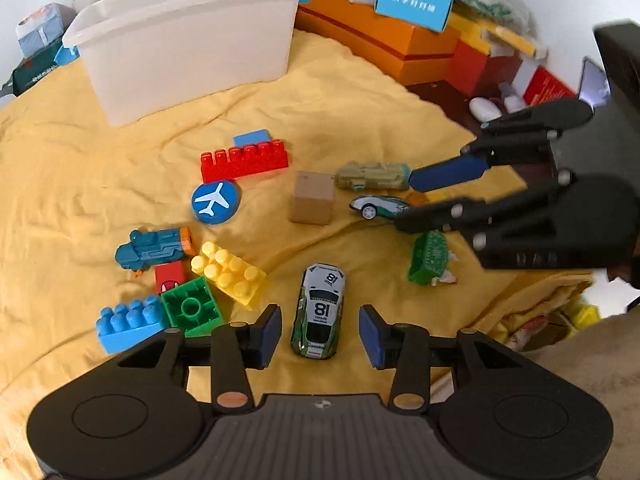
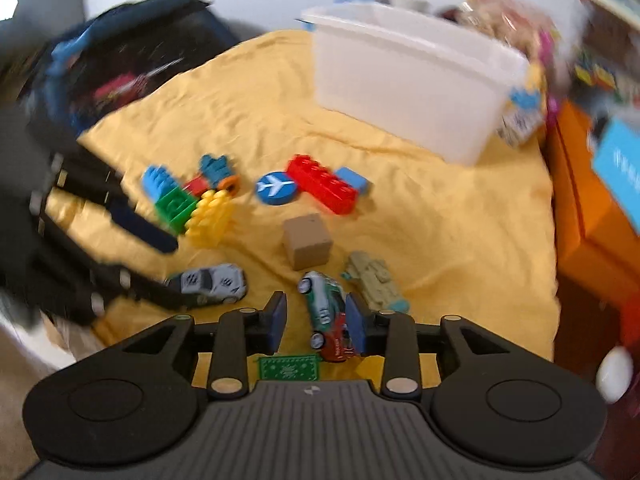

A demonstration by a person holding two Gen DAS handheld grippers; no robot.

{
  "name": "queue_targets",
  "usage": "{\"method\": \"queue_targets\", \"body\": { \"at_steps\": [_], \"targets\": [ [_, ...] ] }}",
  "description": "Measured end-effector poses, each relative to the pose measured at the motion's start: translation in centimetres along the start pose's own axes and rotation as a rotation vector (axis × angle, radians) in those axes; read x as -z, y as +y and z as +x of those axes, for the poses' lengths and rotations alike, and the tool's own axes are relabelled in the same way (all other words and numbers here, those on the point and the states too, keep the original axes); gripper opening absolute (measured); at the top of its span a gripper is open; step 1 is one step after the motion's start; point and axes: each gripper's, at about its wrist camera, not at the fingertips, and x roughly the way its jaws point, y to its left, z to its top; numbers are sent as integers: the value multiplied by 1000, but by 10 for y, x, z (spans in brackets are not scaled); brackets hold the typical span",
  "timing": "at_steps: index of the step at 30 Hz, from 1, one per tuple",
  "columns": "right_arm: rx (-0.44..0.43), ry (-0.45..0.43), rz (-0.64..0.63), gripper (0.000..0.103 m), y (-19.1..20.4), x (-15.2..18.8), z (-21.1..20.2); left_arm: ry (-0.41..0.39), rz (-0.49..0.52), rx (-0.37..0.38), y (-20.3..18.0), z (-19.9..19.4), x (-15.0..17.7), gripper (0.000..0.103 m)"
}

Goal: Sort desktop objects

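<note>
Sorting toys toward white bin [image 1: 188, 36] at far edge of yellow cloth [image 1: 60, 168]; we keep left gripper [image 1: 319, 336] wide, straddling number-18 car [image 1: 319, 312], lower squarely before closing; right gripper [image 2: 316, 322] fingers narrower around green-white car [image 2: 322, 300], contact unclear; only right view shows red car [image 2: 338, 346] behind it

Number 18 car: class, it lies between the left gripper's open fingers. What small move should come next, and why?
Probably close the left gripper on the number 18 car. Its fingers stand open on either side of the car's near end, apart from it, and the car lies lengthwise along the gap on the yellow cloth. Closing should grip its sides.
</note>
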Motion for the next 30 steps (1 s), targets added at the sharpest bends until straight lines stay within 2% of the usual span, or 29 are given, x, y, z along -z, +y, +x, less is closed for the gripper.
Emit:
{"method": "queue_targets", "body": {
  "at_steps": [3, 5, 7, 9, 11, 12, 15, 19, 22, 23, 26, 30],
  "targets": [
    [-34, 15, 125, 36, -18, -2, 8, 3, -12, -27, 0, 9, -1, 47],
    [-77, -8, 200, 36, -28, -2, 3, -8, -25, -24, 0, 8, -2, 47],
    [-84, -21, 252, 36, -37, -1, 0, -13, -42, -18, 0, 7, -2, 47],
    [-81, 12, 267, 35, -44, 2, 7, -2, -44, -21, -1, 10, -1, 47],
    [-133, 72, 254, 35, -44, 8, 21, 19, -45, -27, 0, 17, 1, 47],
    [-147, 75, 249, 36, -41, 10, 24, 30, -41, -21, -1, 21, 3, 47],
    [-113, 54, 185, 37, -32, 10, 24, 27, -48, -13, 0, 25, 4, 45],
    [-74, 62, 49, 37, -16, 4, 22, 16, -74, 2, 6, 24, 3, 35],
    [-44, 64, -27, 41, -7, 7, 25, 18, -65, 19, 5, 24, 4, 34],
    [-24, 79, -44, 38, -6, 10, 29, 18, -56, 24, 5, 24, 5, 34],
    [-16, 85, -38, 33, -4, 9, 24, 7, -35, 53, 5, 17, 2, 33],
    [14, 13, -2, 33, -8, -7, 0, -66, -6, 57, 7, -11, -14, 33]
  ]
}}
